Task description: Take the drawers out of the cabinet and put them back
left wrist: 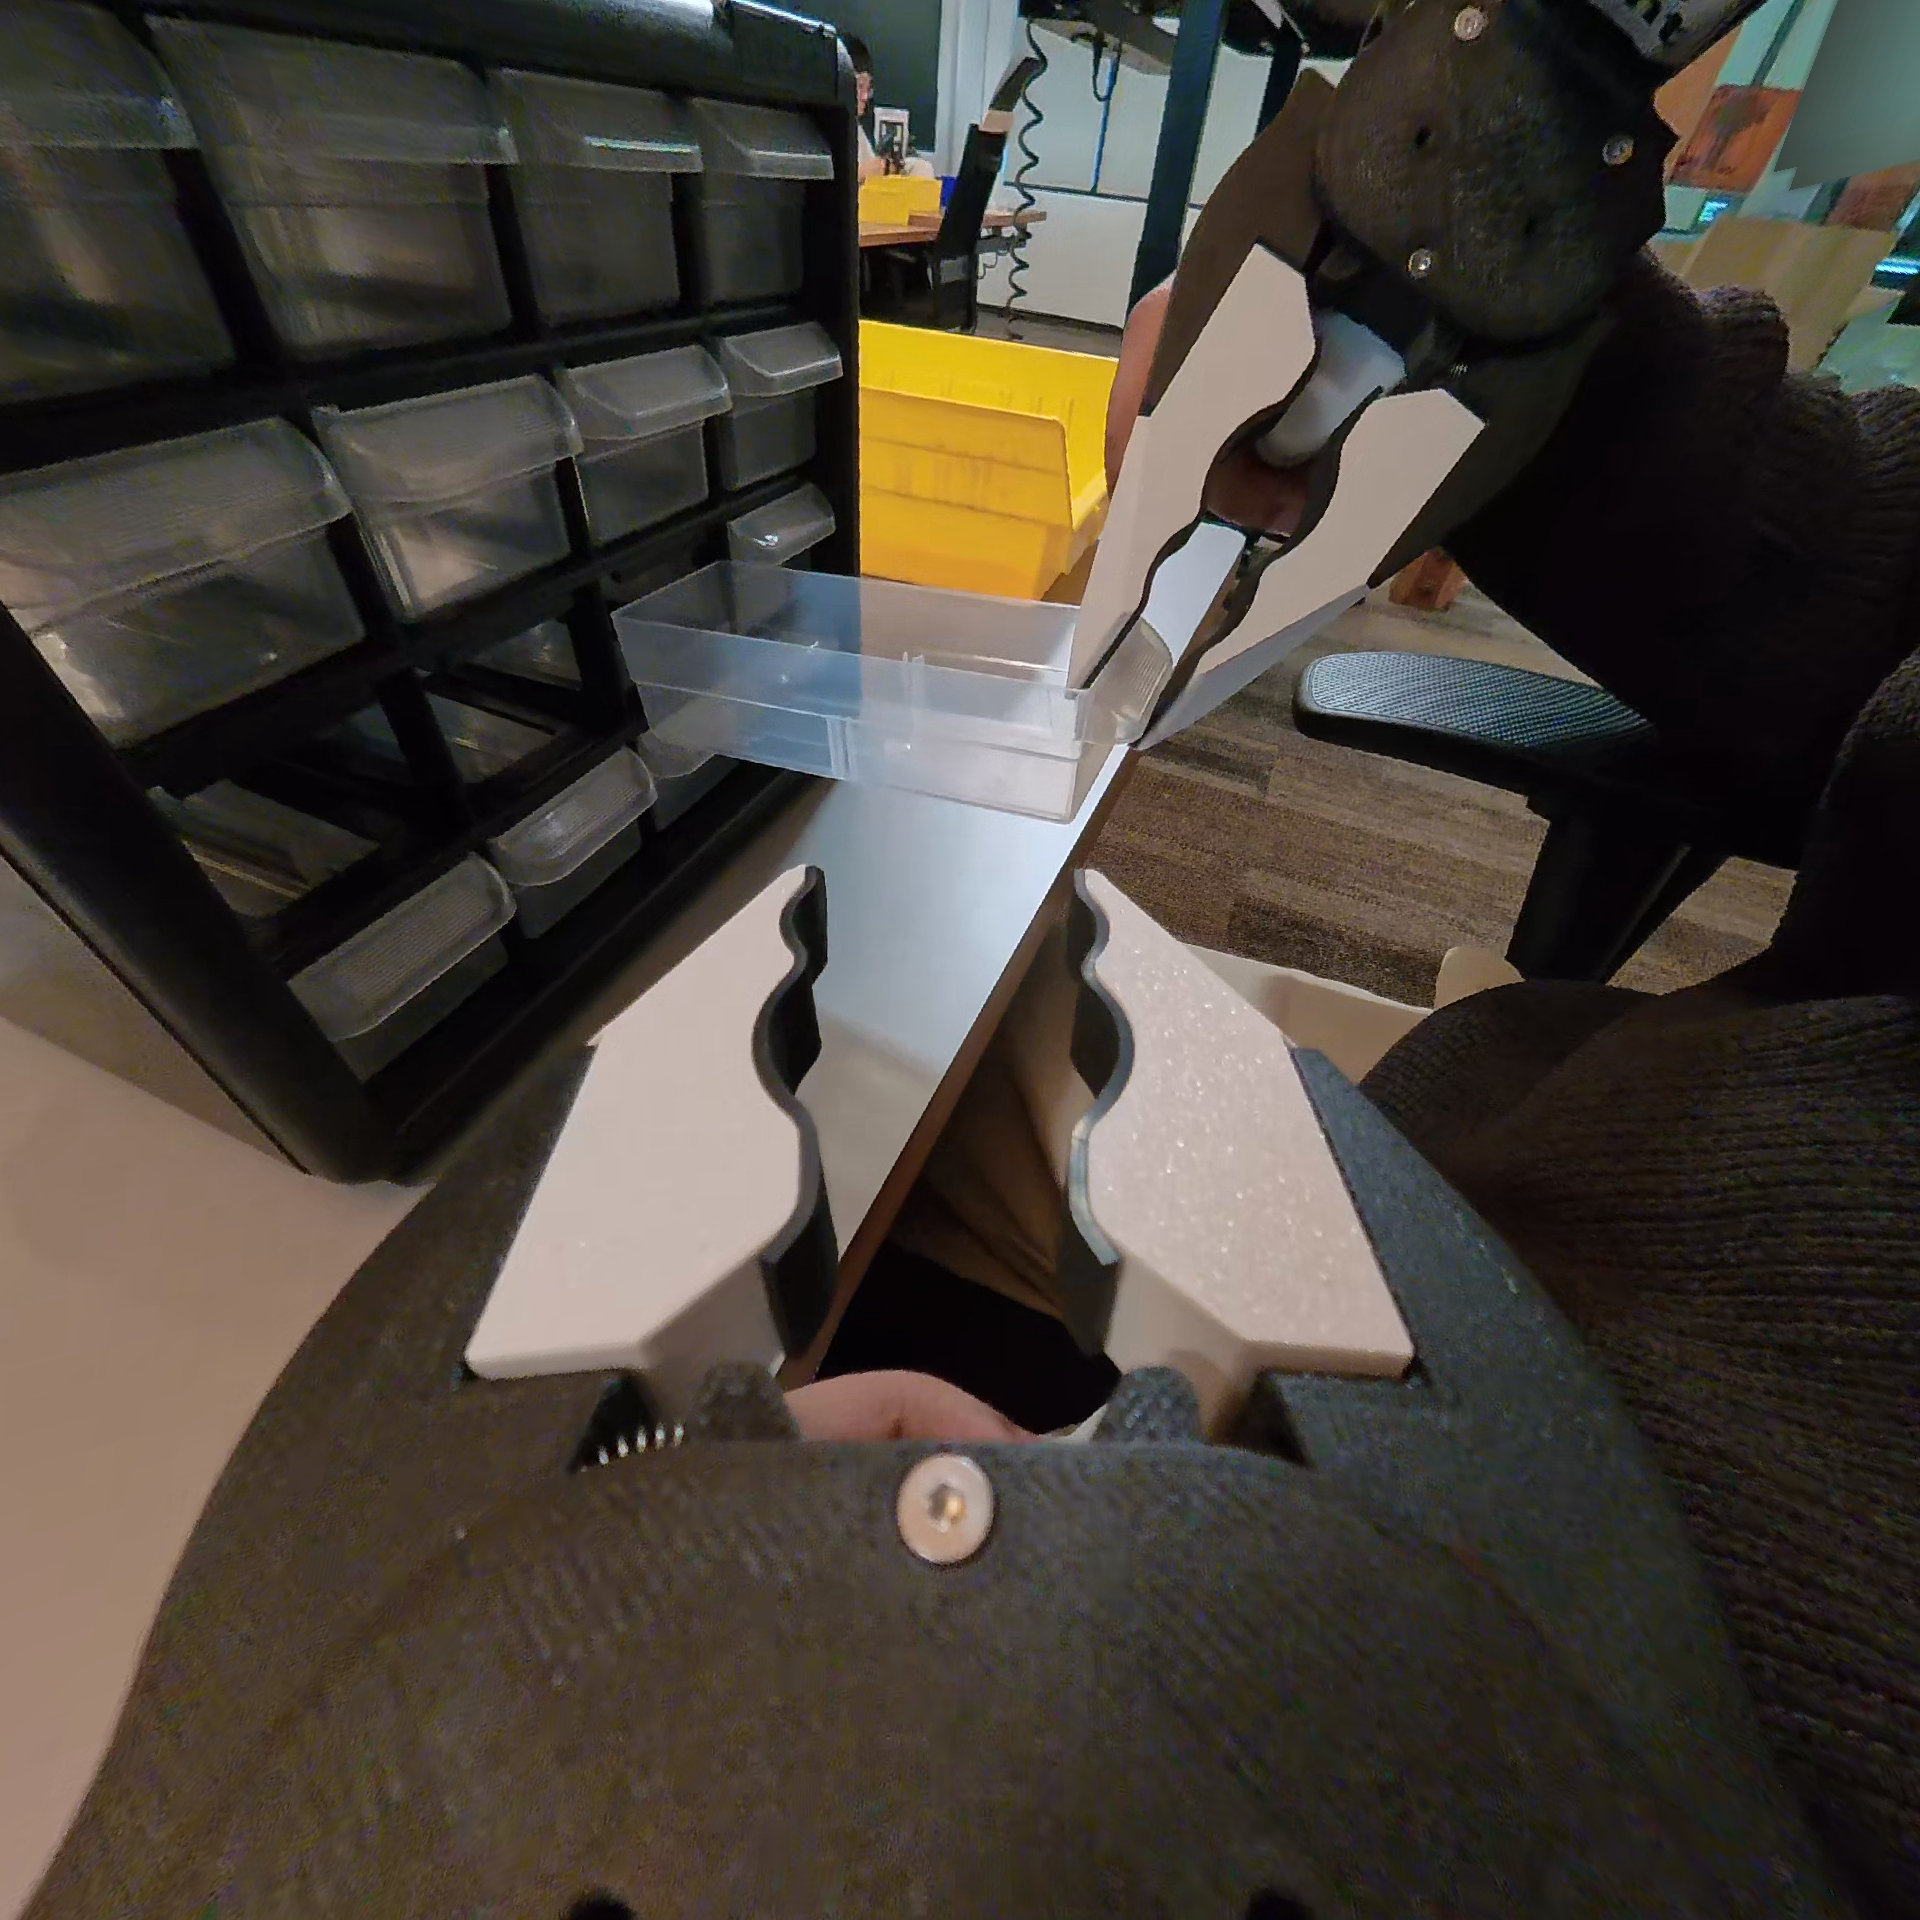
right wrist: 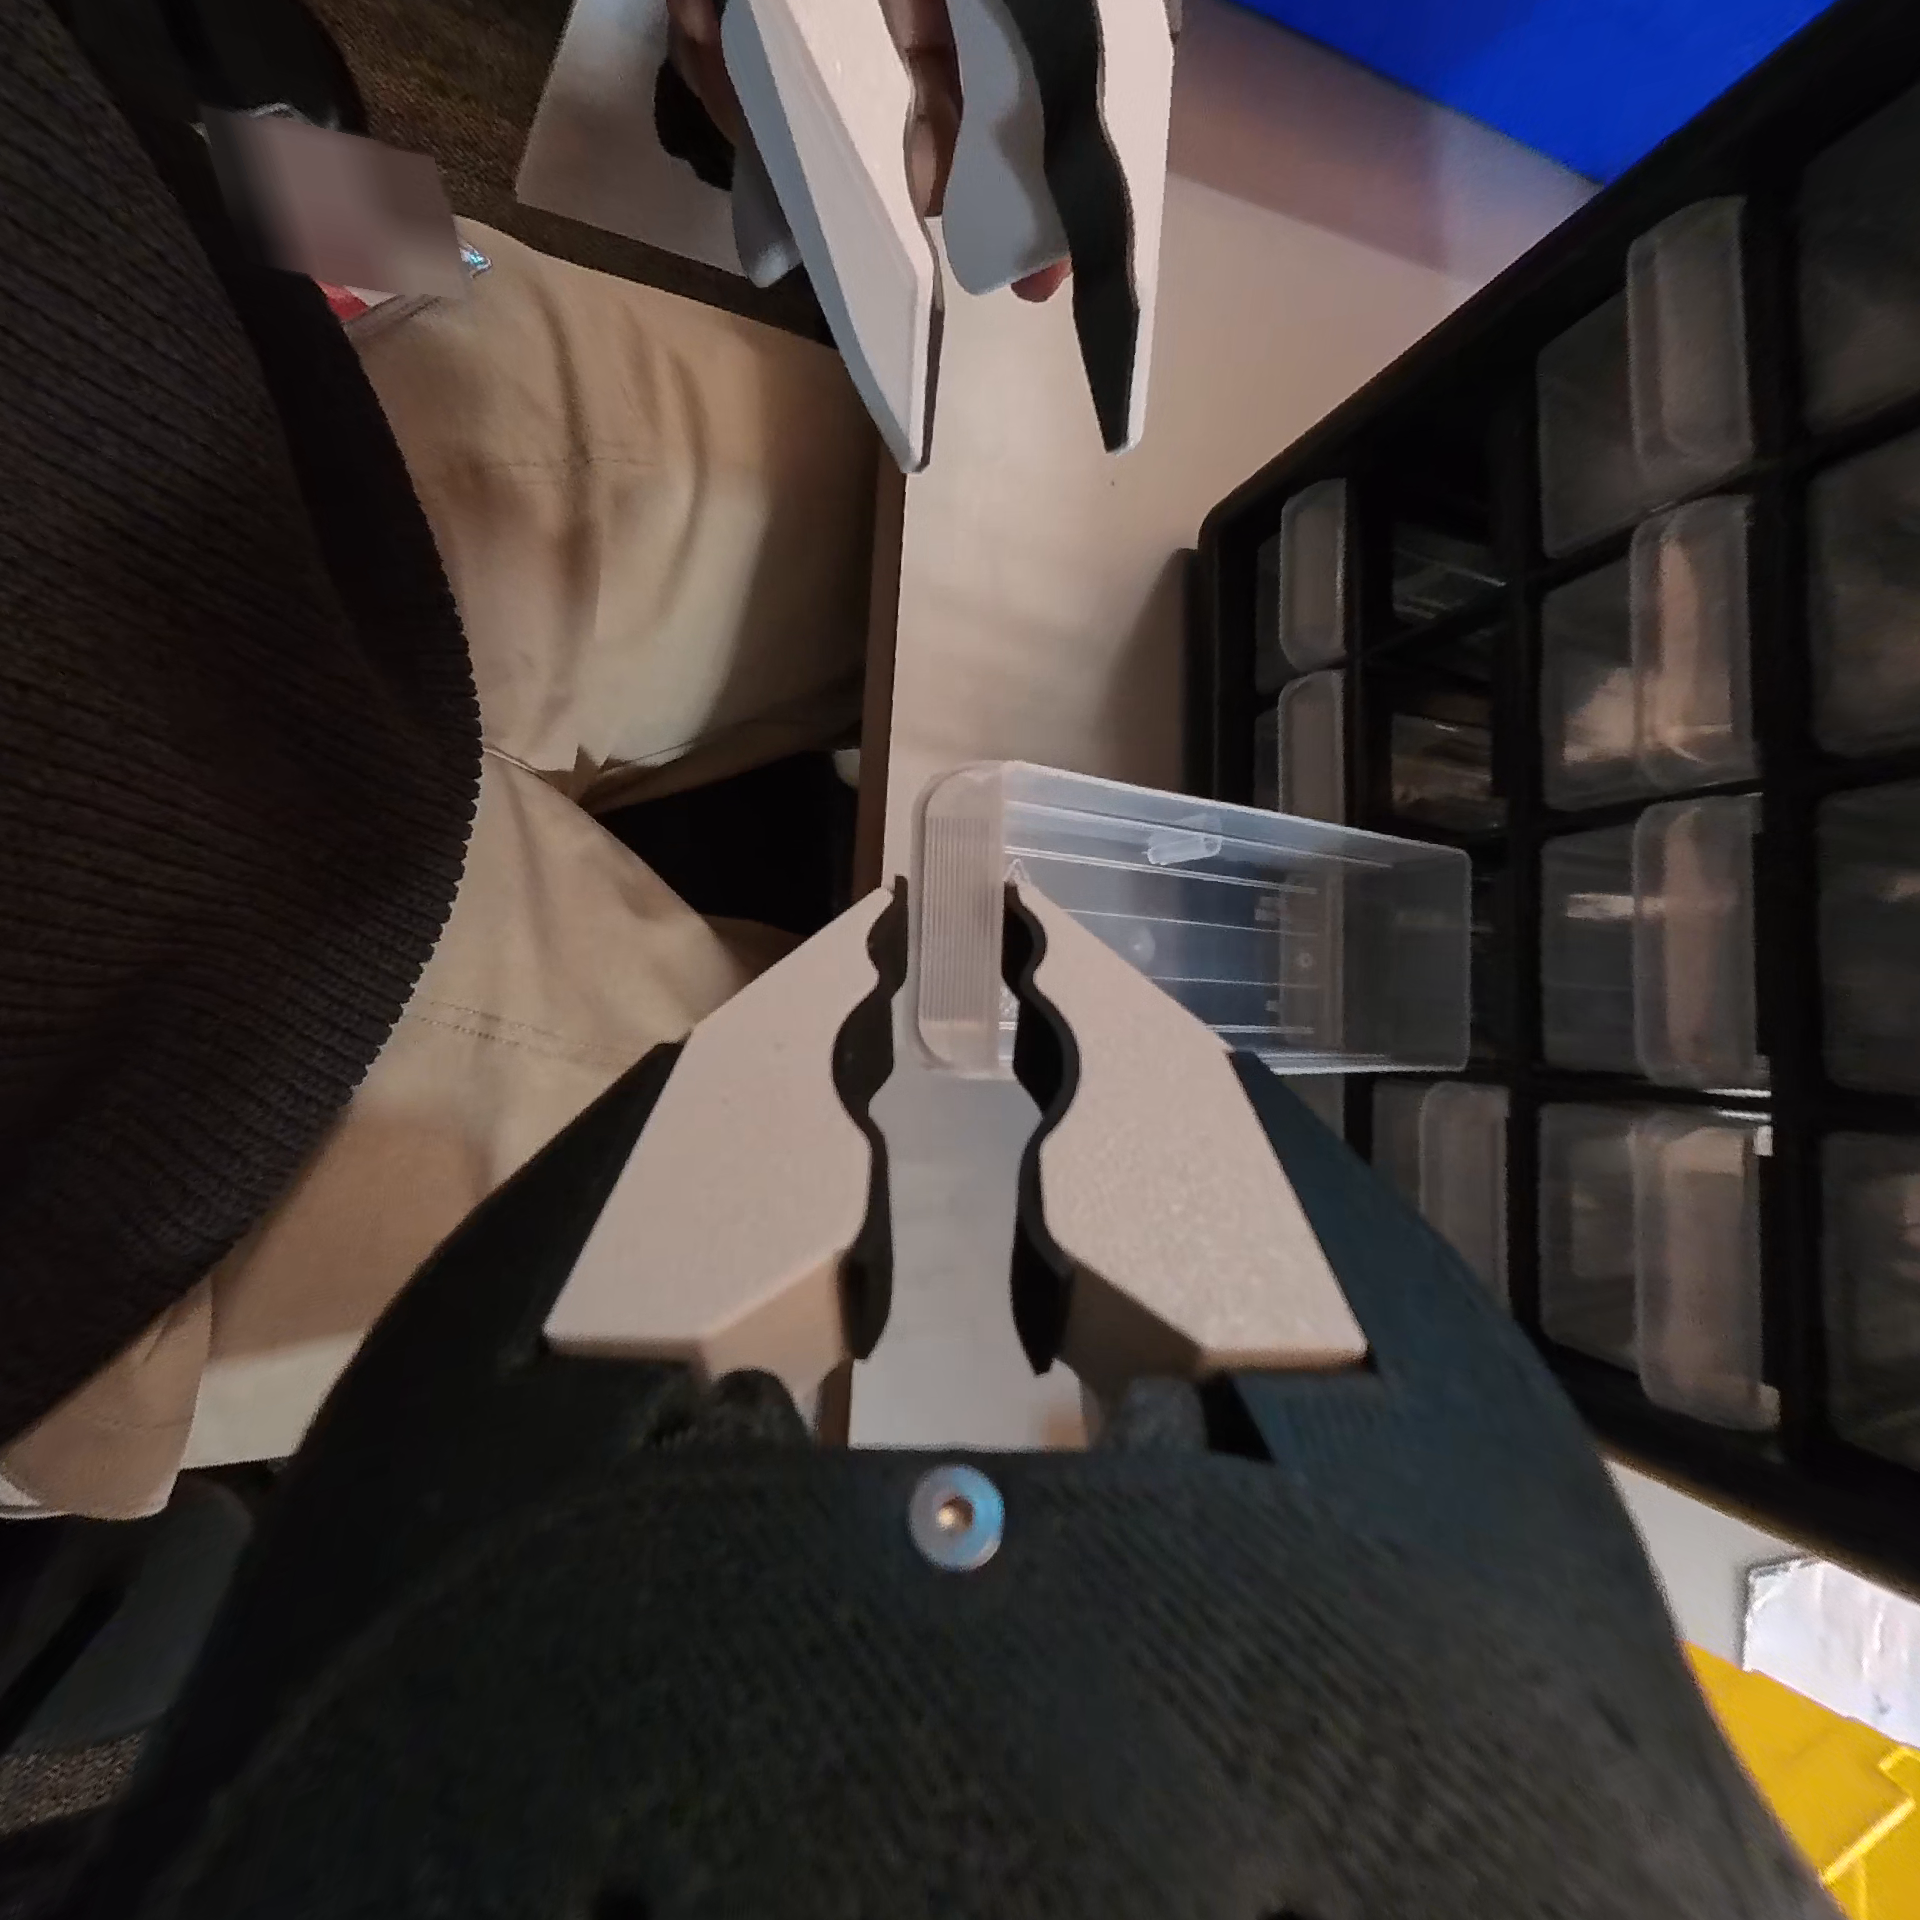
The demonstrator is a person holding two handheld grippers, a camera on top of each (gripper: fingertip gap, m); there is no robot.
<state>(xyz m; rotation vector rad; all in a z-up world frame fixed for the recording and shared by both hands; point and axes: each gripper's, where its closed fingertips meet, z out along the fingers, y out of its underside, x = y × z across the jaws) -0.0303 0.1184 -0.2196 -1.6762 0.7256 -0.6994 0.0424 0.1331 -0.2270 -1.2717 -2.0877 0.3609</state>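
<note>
A black cabinet (left wrist: pixel 343 1060) with small clear drawers stands on the white table (left wrist: pixel 156 1247); it also shows in the right wrist view (right wrist: pixel 1787 727). My right gripper (right wrist: pixel 956 894) is shut on the front handle lip of one empty clear drawer (right wrist: pixel 1247 935) and holds it level above the table. The drawer's (left wrist: pixel 862 696) back end is at the mouth of an empty slot (left wrist: pixel 488 717); I cannot tell whether it is still inside. My left gripper (left wrist: pixel 940 894) is open and empty, hanging over the table's edge in front of the cabinet, apart from the drawer. It shows from the right wrist (right wrist: pixel 1013 447) too.
A yellow bin (left wrist: pixel 977 468) sits behind the cabinet's right end. An office chair (left wrist: pixel 1475 717) stands off the table edge. The person's lap in beige trousers (right wrist: pixel 623 520) is close to the table edge (right wrist: pixel 883 623). A blue bin (right wrist: pixel 1455 62) lies beyond the cabinet. My right fingertips sit around 8 cm from my left ones.
</note>
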